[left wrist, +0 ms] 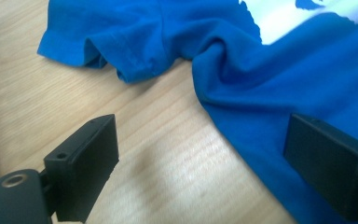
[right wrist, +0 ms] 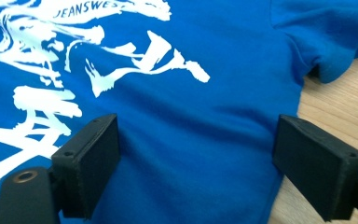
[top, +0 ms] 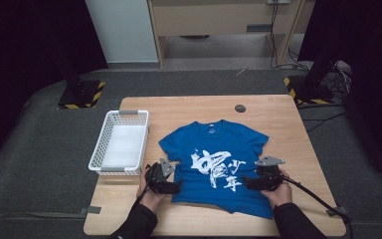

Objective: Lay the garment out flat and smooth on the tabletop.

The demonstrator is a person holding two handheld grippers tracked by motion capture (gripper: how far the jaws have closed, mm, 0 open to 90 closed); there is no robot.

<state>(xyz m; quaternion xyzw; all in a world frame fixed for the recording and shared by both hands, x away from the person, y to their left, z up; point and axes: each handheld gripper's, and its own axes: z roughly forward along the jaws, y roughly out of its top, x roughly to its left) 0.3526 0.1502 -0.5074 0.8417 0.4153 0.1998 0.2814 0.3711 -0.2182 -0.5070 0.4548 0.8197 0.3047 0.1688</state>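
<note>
A blue T-shirt (top: 219,164) with a white print lies face up on the wooden table (top: 278,114), collar toward the far side. My left gripper (top: 173,188) is open at the shirt's left side seam; in the left gripper view the shirt's edge (left wrist: 242,107) runs between the jaws, one jaw over bare wood and the other over cloth. My right gripper (top: 246,182) is open over the shirt's right side. In the right gripper view its jaws straddle blue cloth (right wrist: 200,140) near the side edge, below the sleeve (right wrist: 326,42). Nothing is gripped.
A white plastic basket (top: 121,142) stands at the table's left side, close to my left hand. A small dark round disc (top: 240,108) sits in the table near its far edge. Bare wood (top: 298,144) lies right of the shirt.
</note>
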